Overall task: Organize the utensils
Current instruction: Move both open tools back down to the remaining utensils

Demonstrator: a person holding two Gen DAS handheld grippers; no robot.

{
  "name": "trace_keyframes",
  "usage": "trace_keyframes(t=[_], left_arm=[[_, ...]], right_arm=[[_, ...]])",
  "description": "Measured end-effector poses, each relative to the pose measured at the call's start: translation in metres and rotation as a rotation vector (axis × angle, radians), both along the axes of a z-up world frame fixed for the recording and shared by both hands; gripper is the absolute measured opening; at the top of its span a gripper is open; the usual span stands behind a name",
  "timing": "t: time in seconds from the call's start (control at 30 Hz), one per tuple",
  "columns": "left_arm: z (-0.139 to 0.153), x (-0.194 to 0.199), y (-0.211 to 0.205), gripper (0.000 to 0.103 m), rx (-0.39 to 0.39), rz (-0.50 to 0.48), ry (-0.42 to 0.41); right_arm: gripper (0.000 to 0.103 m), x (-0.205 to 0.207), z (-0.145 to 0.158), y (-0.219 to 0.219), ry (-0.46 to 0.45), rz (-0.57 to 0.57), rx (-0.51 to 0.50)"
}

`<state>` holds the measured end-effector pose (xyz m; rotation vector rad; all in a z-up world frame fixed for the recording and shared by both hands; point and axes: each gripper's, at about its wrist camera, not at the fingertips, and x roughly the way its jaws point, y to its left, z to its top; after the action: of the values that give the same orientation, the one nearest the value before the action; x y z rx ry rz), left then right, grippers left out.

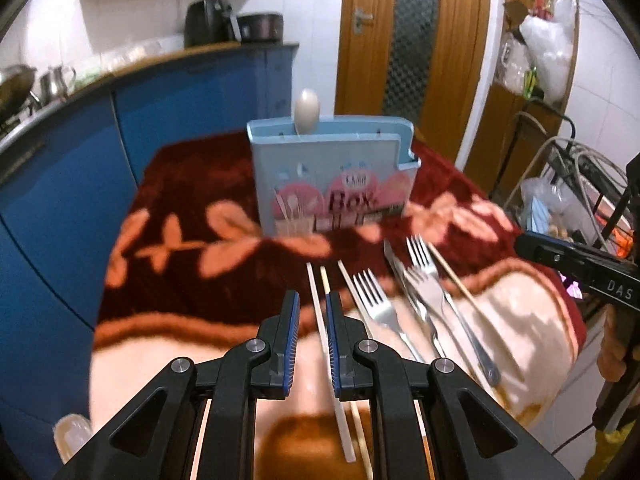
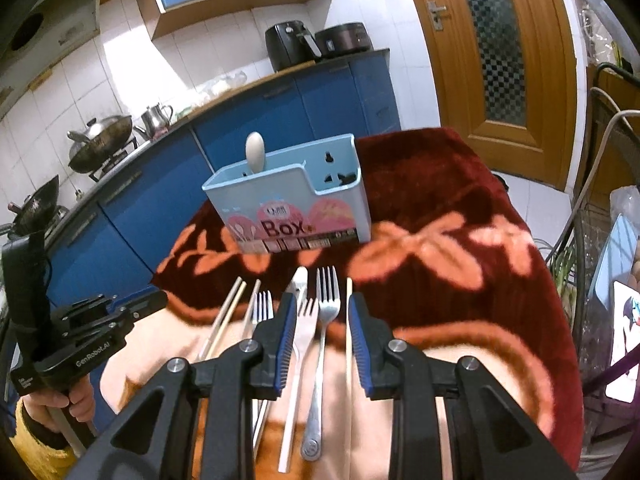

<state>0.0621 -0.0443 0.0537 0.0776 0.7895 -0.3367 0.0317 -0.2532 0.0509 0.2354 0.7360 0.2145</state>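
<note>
A light blue utensil box (image 1: 332, 176) marked "Box" stands on the red flowered cloth, with a pale spoon (image 1: 307, 111) upright in it; both show in the right wrist view too, box (image 2: 296, 204) and spoon (image 2: 255, 152). Forks (image 1: 378, 304), a knife (image 1: 400, 276) and chopsticks (image 1: 320, 320) lie in front of it. My left gripper (image 1: 313, 312) is open over a white chopstick, jaws on either side, apart from it. My right gripper (image 2: 320, 320) is open and empty above the forks (image 2: 326, 300) and knife (image 2: 300, 284).
The table (image 1: 180, 280) is covered with a red and peach flowered cloth. Blue kitchen cabinets (image 1: 80, 168) stand left, a wooden door (image 1: 412, 40) behind, a cluttered wire rack (image 1: 560, 184) right. The left gripper's handle (image 2: 72, 344) shows at the right view's left edge.
</note>
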Motion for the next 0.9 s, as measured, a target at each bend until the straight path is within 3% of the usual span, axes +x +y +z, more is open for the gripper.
trace_keyframes(t=[0.37,0.73,0.9], left_arm=[[-0.038,0.022,-0.004,0.013,-0.029,-0.017,0.181],[-0.054,0.040,-0.010,0.013,-0.038,-0.036,0.295],[-0.055,0.053,-0.010,0.014,-0.004,-0.016,0.298]], right_arm=[[0.030,0.004,-0.025,-0.002,0.075,0.000,-0.007],[0.030,0.012,-0.040,-0.003,0.130,0.014,-0.015],[0.030,0.015,-0.041,-0.003,0.134,0.019,-0.028]])
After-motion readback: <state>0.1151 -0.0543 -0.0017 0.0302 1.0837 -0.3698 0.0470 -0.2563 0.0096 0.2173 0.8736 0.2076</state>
